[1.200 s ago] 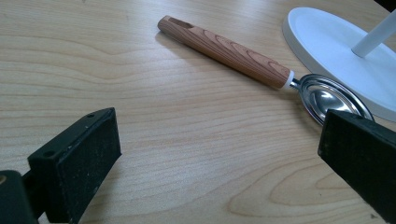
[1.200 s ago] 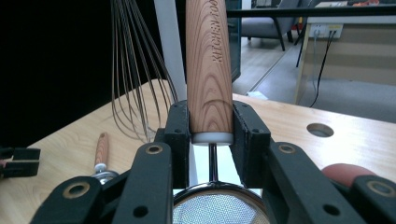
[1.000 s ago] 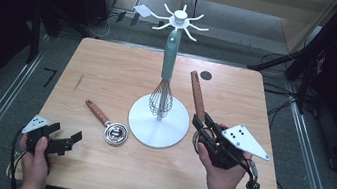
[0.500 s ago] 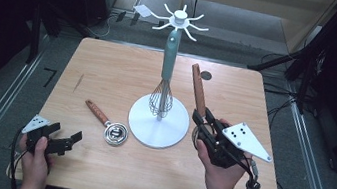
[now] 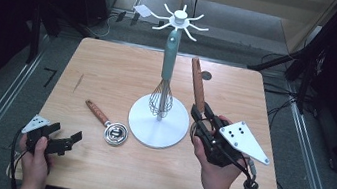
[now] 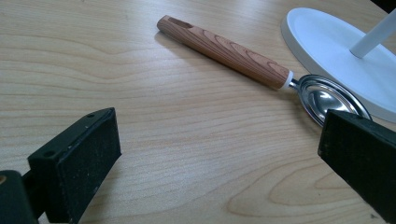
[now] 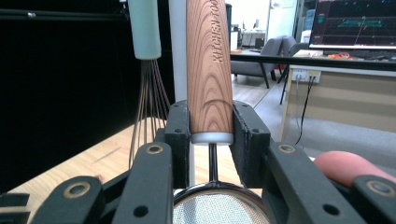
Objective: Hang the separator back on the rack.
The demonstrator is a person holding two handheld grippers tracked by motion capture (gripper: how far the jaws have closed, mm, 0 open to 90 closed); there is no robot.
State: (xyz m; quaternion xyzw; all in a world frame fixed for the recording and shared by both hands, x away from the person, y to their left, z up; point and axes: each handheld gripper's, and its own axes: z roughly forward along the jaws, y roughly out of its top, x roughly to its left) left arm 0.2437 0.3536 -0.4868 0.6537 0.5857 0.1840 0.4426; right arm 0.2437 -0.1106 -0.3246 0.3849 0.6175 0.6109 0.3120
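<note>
Your right gripper (image 7: pixel 211 133) clamps the strainer's handle (image 7: pixel 208 65) upright for hooking on the rack (image 5: pixel 181 21); left gripper (image 6: pixel 219 154) gapes, empty.

I find the table (image 5: pixel 109 70) evenly lit from overhead, its surroundings dark. Shadows stay soft and short. The spoon bowl (image 6: pixel 327 98) shows glare. My right gripper view seems blurred on the nearest linkage.

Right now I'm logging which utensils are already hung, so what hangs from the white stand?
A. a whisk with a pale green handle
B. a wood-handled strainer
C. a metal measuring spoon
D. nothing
A: the whisk hangs from the stand; the strainer is clamped in the right hand-held gripper, and the spoon lies on the table.
</note>
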